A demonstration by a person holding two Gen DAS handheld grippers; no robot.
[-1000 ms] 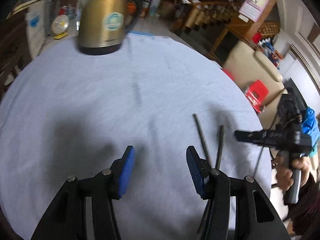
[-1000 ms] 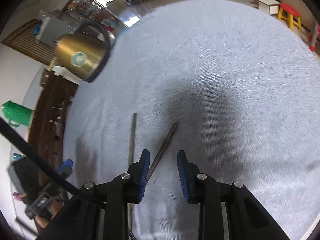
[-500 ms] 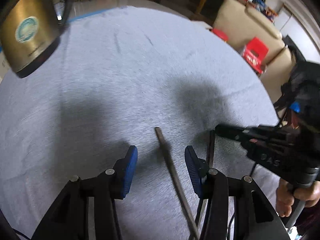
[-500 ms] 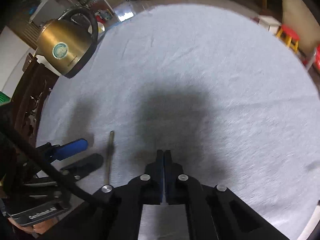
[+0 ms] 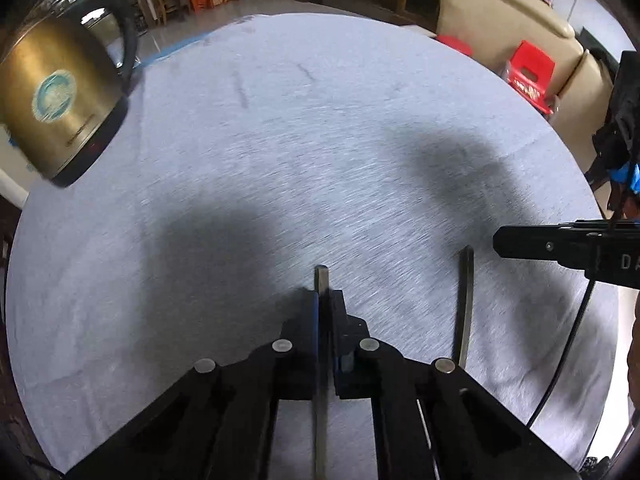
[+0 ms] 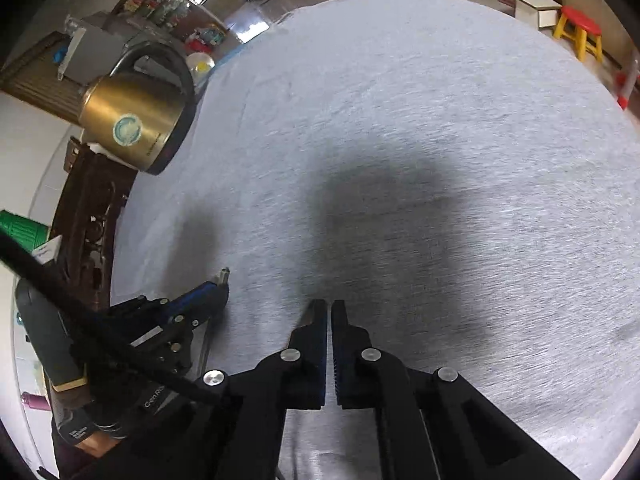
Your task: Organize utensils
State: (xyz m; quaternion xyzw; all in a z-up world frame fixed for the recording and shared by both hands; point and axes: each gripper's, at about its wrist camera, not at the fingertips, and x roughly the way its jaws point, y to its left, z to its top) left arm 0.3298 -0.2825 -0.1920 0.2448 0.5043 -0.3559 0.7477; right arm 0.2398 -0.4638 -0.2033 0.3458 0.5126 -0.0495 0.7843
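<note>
Two dark metal chopsticks lie on a round table under a grey cloth (image 5: 320, 100). My left gripper (image 5: 326, 300) is shut on the left chopstick (image 5: 322, 276), whose far tip pokes out past the pads. The right wrist view shows that same gripper (image 6: 216, 292) and chopstick tip (image 6: 222, 274) at lower left. The second chopstick (image 5: 464, 312) lies flat to the right. My right gripper (image 5: 498, 240) hovers just right of its far end. In its own view the right gripper (image 6: 328, 308) is shut, with only cloth showing in the slit.
A brass-coloured electric kettle (image 5: 56, 104) with a black handle stands at the table's far left edge, also in the right wrist view (image 6: 132, 120). Beyond the table are a beige sofa (image 5: 500, 12), a red stool (image 5: 532, 68) and a yellow stool (image 6: 580, 32).
My left gripper swung over the left chopstick, straddled it, then closed on it. My right gripper went from partly open around the other chopstick to shut and shifted a little.
</note>
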